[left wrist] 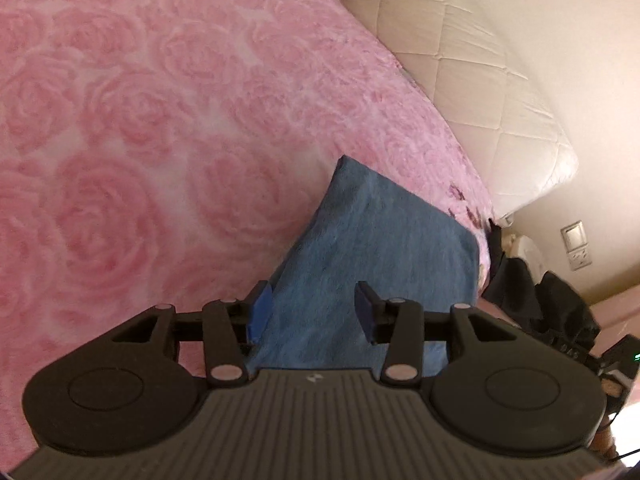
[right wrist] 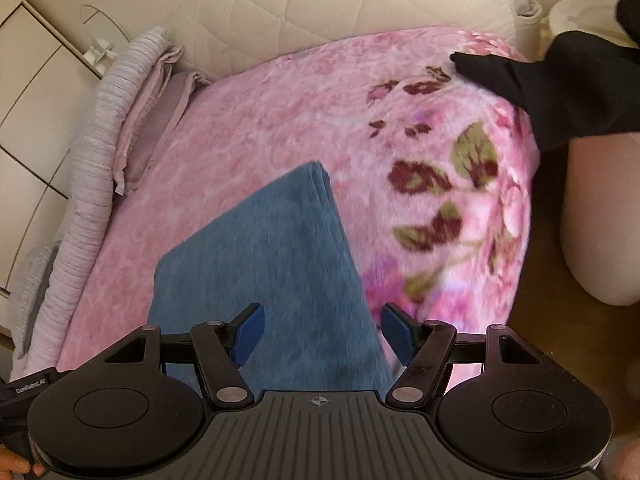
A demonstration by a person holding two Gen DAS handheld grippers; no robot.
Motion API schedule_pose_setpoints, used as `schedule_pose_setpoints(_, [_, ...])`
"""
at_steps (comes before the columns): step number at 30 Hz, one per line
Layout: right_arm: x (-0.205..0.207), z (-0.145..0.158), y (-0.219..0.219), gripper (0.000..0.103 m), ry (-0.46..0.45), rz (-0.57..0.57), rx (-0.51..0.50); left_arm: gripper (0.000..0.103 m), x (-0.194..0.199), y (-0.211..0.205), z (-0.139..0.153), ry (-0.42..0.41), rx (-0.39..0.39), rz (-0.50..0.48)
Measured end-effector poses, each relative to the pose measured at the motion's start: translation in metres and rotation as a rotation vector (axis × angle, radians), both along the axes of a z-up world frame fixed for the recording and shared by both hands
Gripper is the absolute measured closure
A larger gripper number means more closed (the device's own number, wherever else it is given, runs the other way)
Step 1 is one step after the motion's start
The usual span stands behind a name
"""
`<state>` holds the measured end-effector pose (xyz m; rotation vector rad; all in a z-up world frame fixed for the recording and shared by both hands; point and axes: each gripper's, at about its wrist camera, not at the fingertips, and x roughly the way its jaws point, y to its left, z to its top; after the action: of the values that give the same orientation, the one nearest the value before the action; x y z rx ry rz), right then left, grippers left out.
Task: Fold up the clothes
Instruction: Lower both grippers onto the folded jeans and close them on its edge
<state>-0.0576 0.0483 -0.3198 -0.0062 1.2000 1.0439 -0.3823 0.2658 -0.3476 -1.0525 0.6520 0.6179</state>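
Blue cloth [left wrist: 372, 248] lies folded flat on the pink rose blanket [left wrist: 140, 140] of the bed, near its edge; left gripper [left wrist: 314, 308] and right gripper [right wrist: 320, 334] hover above it, jaws spread, empty, likely just released.

A pink rose-patterned blanket [left wrist: 140, 140] covers the bed, below a cream quilted headboard [right wrist: 320, 8].

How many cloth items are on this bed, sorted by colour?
Blue: 1, folded blue cloth
Black: 1, black garment at the bed's edge
Pink: 1, floral blanket
Lilac: 1 pile of folded linens; pieces not countable
Total: 4
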Motion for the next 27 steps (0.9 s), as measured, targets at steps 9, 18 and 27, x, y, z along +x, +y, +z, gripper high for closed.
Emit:
schedule_pose_setpoints(9, [0.031, -0.029, 0.028, 0.034, 0.071, 0.149, -0.047, 0.061, 0.040, 0.029, -0.015, 0.007, -0.016, -0.108])
schedule_pose_setpoints(18, [0.051, -0.057, 0.051, 0.034, 0.204, 0.188, -0.056, 0.055, 0.056, 0.047, -0.042, 0.015, -0.048, -0.198])
schedule_pose_setpoints(27, [0.063, -0.069, 0.058, 0.034, 0.326, 0.215, -0.012, 0.048, 0.051, 0.065, -0.075, -0.160, -0.229, -0.133])
